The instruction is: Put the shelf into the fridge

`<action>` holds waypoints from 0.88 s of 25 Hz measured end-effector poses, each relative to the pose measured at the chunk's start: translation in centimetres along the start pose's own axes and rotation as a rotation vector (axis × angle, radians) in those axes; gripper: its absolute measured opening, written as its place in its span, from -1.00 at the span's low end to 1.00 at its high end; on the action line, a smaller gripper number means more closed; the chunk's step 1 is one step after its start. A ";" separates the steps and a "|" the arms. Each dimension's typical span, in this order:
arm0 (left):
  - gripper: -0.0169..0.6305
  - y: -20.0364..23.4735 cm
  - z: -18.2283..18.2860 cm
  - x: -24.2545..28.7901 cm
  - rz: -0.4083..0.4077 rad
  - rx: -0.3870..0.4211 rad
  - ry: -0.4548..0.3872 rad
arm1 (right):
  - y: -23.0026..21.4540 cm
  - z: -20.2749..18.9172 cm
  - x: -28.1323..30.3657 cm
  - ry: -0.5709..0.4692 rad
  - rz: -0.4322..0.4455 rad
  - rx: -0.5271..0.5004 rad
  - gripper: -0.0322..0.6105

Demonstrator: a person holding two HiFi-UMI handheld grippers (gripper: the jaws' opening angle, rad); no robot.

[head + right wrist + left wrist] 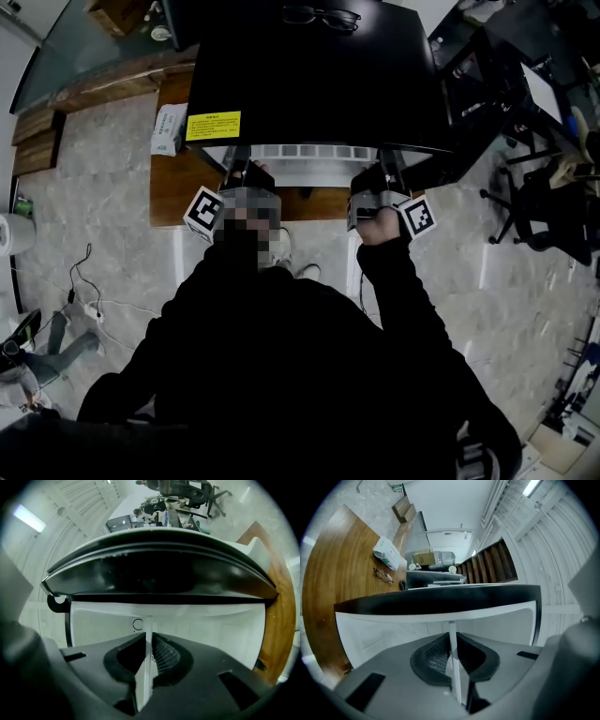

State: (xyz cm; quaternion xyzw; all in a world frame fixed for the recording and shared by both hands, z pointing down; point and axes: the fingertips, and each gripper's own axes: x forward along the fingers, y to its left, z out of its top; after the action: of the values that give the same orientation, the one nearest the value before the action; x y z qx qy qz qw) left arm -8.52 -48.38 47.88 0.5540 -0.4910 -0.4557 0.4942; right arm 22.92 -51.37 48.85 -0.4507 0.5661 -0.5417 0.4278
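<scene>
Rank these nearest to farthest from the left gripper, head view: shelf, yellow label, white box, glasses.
1. shelf: clamped in the left gripper, at the front of the fridge.
2. yellow label: just beyond the gripper, at the near left corner of the fridge top.
3. white box: further left, on the wooden table beside the fridge.
4. glasses: at the far edge of the fridge top.

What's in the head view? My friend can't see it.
From above, a person in black holds a white shelf with the left gripper and right gripper at the front of a black fridge on a wooden table. Glasses lie on the fridge.
</scene>
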 end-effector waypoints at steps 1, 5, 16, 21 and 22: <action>-0.85 0.0 0.2 0.6 -0.001 -0.001 -0.011 | 0.0 0.0 0.6 -0.008 -0.001 0.002 -0.80; -0.85 0.4 0.7 2.6 0.002 0.007 -0.044 | 0.0 0.2 2.8 -0.034 -0.002 0.003 -0.80; -0.84 0.5 1.4 3.9 -0.016 0.032 -0.070 | 0.1 0.0 4.1 -0.074 0.019 -0.011 -0.80; -0.84 0.4 1.0 3.6 -0.004 0.041 -0.065 | 0.1 0.2 3.7 -0.069 0.006 -0.003 -0.80; -0.84 0.5 1.0 3.4 -0.001 0.047 -0.066 | 0.0 0.2 3.6 -0.069 0.002 -0.002 -0.80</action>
State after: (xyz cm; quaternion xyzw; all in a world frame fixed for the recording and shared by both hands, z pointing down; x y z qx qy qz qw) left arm -9.18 -51.88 48.18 0.5504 -0.5174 -0.4622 0.4645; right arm 22.33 -54.89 48.83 -0.4686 0.5521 -0.5249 0.4472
